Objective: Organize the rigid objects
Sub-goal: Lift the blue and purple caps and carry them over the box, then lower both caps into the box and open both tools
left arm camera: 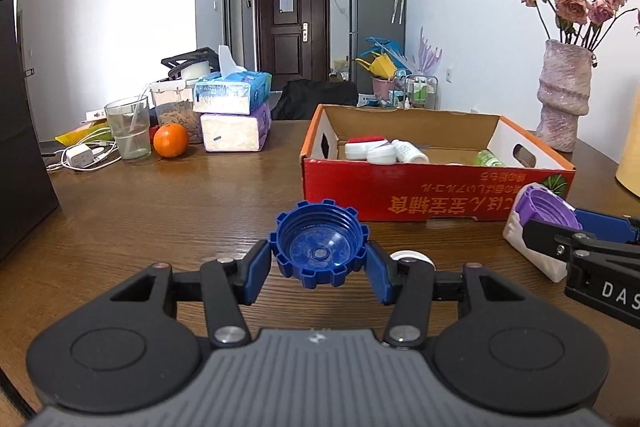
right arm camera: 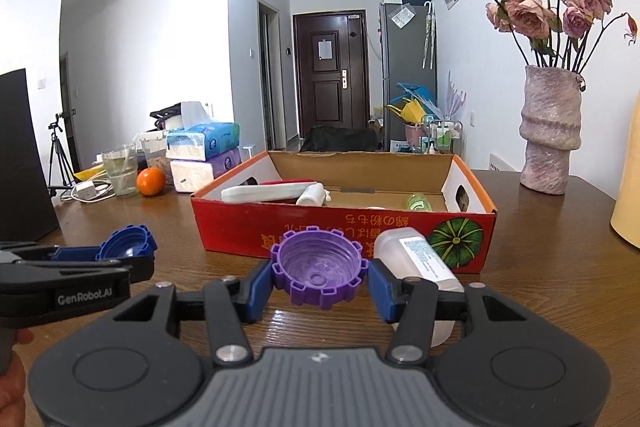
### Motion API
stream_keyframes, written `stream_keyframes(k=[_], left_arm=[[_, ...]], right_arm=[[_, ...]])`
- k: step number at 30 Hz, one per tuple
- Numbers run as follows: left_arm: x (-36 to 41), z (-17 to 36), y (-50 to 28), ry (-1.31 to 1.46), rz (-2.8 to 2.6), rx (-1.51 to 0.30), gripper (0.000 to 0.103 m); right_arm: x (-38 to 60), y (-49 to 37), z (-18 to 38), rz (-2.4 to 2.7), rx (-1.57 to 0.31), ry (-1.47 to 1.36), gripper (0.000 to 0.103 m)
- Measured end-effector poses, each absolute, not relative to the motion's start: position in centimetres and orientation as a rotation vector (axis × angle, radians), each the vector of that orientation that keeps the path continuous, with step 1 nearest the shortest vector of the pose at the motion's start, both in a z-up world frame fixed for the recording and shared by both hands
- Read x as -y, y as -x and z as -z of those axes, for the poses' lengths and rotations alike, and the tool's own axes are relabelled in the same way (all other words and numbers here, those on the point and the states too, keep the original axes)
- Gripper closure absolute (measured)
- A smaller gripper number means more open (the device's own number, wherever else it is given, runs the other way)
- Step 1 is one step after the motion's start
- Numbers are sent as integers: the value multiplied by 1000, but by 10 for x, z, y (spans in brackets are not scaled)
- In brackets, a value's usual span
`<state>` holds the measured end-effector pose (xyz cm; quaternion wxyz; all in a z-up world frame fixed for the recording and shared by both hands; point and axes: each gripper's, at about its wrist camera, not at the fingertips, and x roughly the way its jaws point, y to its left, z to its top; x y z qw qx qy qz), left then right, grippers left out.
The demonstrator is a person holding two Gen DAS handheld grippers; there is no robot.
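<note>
Both caps are pinched only by their ribs: left hand-held gripper [left arm camera: 319, 258] grasping blue cap [left arm camera: 319, 245], right hand-held gripper [right arm camera: 320, 281] grasping purple cap [right arm camera: 318, 267]. Either may slip before reaching the red box [left arm camera: 436, 189], or knock the near wall.

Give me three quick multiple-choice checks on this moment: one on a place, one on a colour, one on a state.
1. Where does the red cardboard box stand?
A. beyond both grippers on the wooden table
B. on the floor
C. atop the tissue packs

2. What colour is the cap in the right gripper?
A. blue
B. purple
C. white

3. How is the blue cap in the left gripper?
A. lying loose on the table
B. clamped, open side facing the camera
C. inside the box

Answers: 1 A, the box sits on the table ahead of both; 2 B, the purple cap sits between its pads; 3 B, the pads press its toothed rim.
</note>
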<state>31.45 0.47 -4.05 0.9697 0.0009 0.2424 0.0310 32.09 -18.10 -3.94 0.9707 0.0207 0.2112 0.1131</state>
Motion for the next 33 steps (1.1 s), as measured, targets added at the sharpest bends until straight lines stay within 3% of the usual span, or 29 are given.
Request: stream_keyframes(k=[33], left_arm=[[59,-6,-354,-10,19,-421,51]], right_arm=[[218,-347,6,-175,-379,-36,52]])
